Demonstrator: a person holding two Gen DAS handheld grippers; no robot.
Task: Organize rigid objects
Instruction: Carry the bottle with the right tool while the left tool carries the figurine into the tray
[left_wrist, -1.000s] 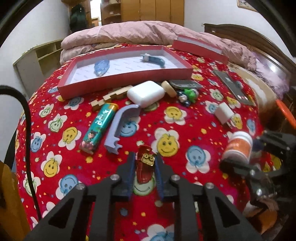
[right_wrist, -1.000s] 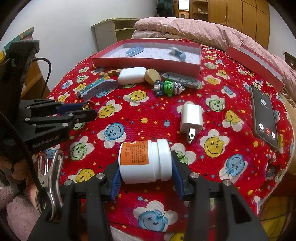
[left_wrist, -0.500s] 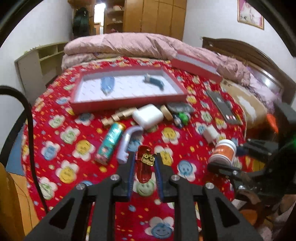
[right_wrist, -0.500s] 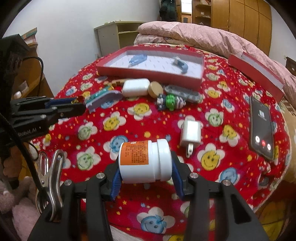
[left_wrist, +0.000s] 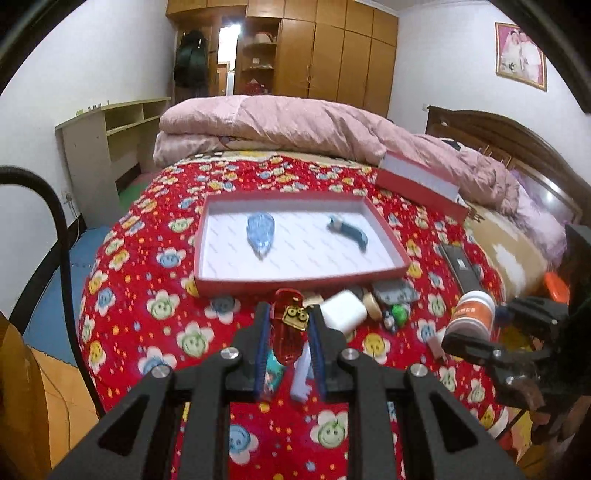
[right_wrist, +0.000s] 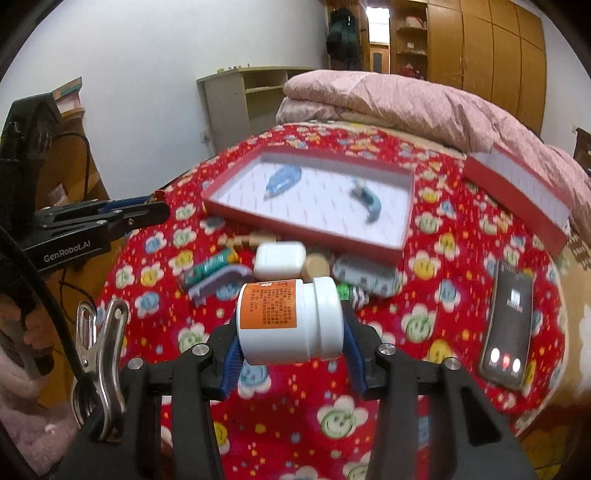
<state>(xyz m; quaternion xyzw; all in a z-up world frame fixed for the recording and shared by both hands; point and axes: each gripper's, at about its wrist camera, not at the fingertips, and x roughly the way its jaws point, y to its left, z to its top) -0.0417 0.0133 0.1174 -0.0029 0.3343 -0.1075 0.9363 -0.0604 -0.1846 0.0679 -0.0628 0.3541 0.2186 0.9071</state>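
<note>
Both grippers have lifted clear of the bedspread: left gripper (left_wrist: 289, 332) pinches the slim, glossy red toy car (left_wrist: 290, 330), light but slippery; right gripper (right_wrist: 291, 350) clamps the rigid white plastic bottle (right_wrist: 290, 321) sideways across its ends.

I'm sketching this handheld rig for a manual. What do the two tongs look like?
Both tongs are matte black with cut-out arms, silver screws and blue ribbed pads. The left tongs read "GenRobot.AI" in white on the side, with a black cable beside them. The right tongs carry a silver spring clip. A fuzzy pink sleeve shows.
</note>
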